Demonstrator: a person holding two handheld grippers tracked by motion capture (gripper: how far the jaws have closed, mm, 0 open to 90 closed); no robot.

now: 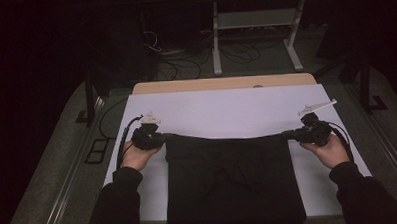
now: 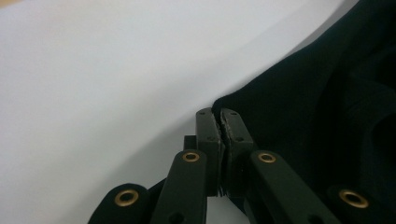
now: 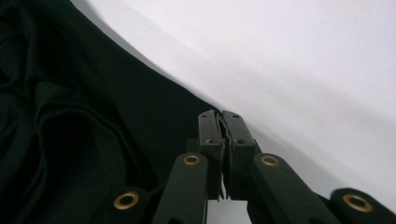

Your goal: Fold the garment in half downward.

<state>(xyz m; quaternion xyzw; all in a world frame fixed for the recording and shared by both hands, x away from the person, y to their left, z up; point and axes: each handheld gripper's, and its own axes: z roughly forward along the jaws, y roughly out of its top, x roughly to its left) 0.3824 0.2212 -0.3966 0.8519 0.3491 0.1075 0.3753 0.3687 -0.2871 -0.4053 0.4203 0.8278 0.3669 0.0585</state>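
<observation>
A black garment (image 1: 234,178) lies spread on the white table cover (image 1: 226,108), reaching down to the near edge. My left gripper (image 1: 163,137) is shut on the garment's far left corner, and my right gripper (image 1: 286,135) is shut on its far right corner. The far hem runs taut between them. In the left gripper view the jaws of the left gripper (image 2: 219,114) pinch the black cloth (image 2: 303,98) at its tip. In the right gripper view the right gripper (image 3: 219,116) clamps the edge of the dark fabric (image 3: 93,116), which shows folds at the left.
The wooden table edge (image 1: 225,83) shows beyond the white cover. Behind the table stand a white frame (image 1: 256,25) and loose cables (image 1: 185,62) on the floor. Dark metal rails (image 1: 69,196) flank the table on both sides.
</observation>
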